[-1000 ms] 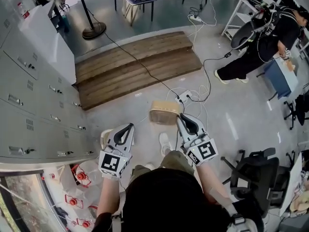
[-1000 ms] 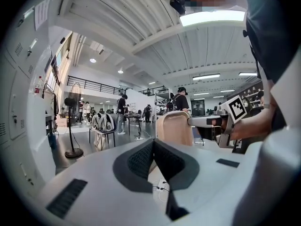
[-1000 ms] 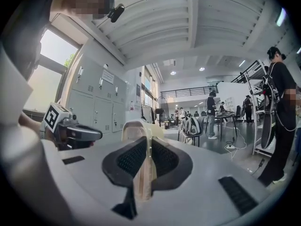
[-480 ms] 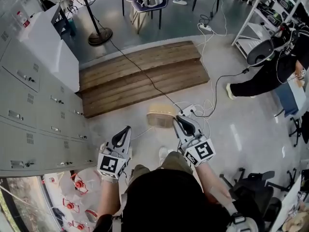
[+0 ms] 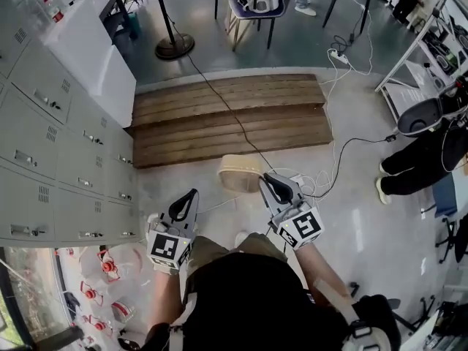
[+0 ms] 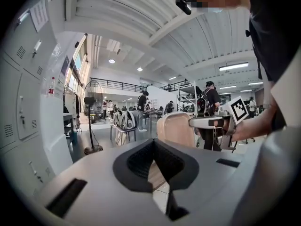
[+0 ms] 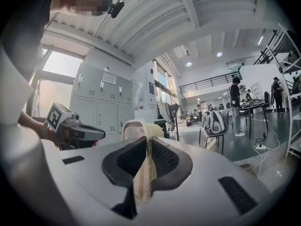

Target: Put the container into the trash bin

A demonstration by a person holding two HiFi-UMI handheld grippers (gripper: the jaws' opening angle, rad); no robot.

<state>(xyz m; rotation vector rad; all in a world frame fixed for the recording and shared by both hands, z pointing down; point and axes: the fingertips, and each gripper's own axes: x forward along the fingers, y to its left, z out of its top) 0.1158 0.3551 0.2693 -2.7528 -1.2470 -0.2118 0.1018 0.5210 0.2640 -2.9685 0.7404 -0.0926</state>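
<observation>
A beige, oval container (image 5: 240, 172) hangs above the floor in front of me. My right gripper (image 5: 266, 181) is shut on its rim. In the right gripper view the thin beige wall (image 7: 142, 164) is pinched between the black pads, and the rest of the container (image 7: 136, 127) rises beyond them. My left gripper (image 5: 191, 196) is held beside it at the left, shut with nothing in it. The left gripper view shows the container (image 6: 176, 128) and the right gripper (image 6: 212, 122) off to the right. No trash bin can be made out for certain.
Grey lockers (image 5: 51, 145) line the left side. A low wooden platform (image 5: 227, 119) lies ahead, crossed by a black cable, with white cables and a power strip (image 5: 311, 185) to its right. A clear bag of red-and-white items (image 5: 99, 276) sits at lower left. A person (image 5: 428, 156) stands at the right.
I have moved across the floor, so the wooden platform and lockers have shifted in view. The right gripper still holds the container, and both grippers keep the same pose.
</observation>
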